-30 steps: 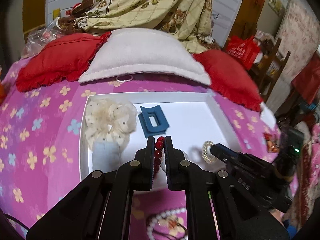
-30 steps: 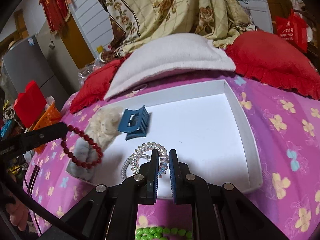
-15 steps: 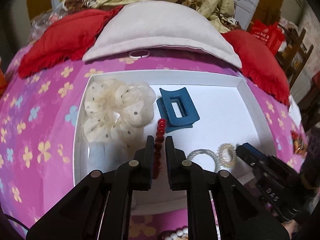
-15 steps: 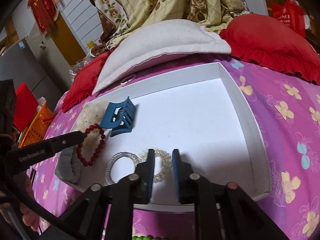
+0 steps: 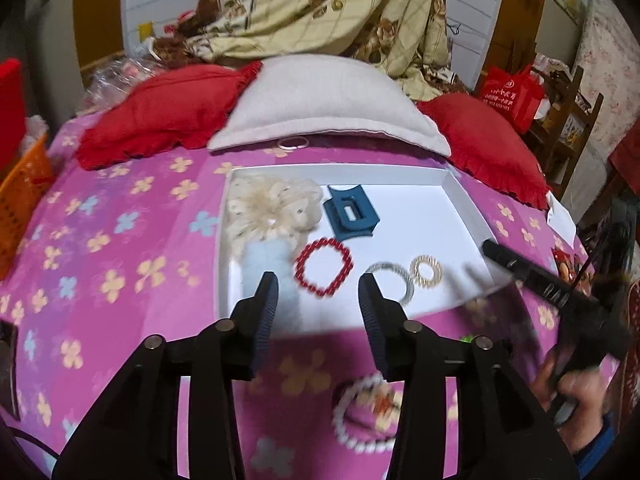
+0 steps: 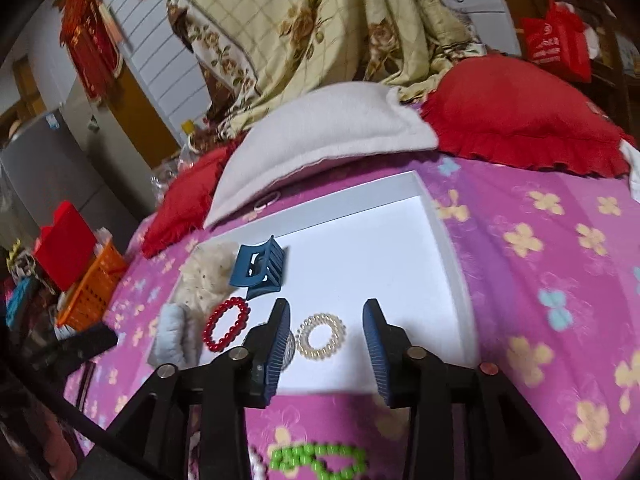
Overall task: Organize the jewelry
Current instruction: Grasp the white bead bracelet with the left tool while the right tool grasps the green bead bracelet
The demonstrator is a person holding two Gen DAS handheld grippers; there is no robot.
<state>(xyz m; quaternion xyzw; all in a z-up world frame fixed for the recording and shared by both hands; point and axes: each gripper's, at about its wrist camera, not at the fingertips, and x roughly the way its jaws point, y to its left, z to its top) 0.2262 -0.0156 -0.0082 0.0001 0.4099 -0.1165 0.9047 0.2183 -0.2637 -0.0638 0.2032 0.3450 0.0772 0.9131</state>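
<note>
Left gripper (image 5: pixel 318 292): fingers spread wide, holding nothing, above the near edge of the white tray (image 5: pixel 344 169).
Right gripper (image 6: pixel 326 322): also spread apart and empty, over the tray's near side.
Red bead bracelet (image 5: pixel 324 266): lying flat in the tray, just beside the pale blue scrunchie (image 5: pixel 272 276).
Gold spiral hair tie (image 6: pixel 320 337): on the tray floor, between the right fingers.
Clear spiral hair tie (image 5: pixel 390 280): touching the gold one's left side.
Blue claw clip (image 5: pixel 350 212): farther back, beside the cream dotted scrunchie (image 5: pixel 272 206).
White pearl bracelet (image 5: pixel 360 416): on the pink flowered bedspread (image 5: pixel 120 264), outside the tray.
Green bead bracelet (image 6: pixel 320 460): also on the bedspread, close to me.
</note>
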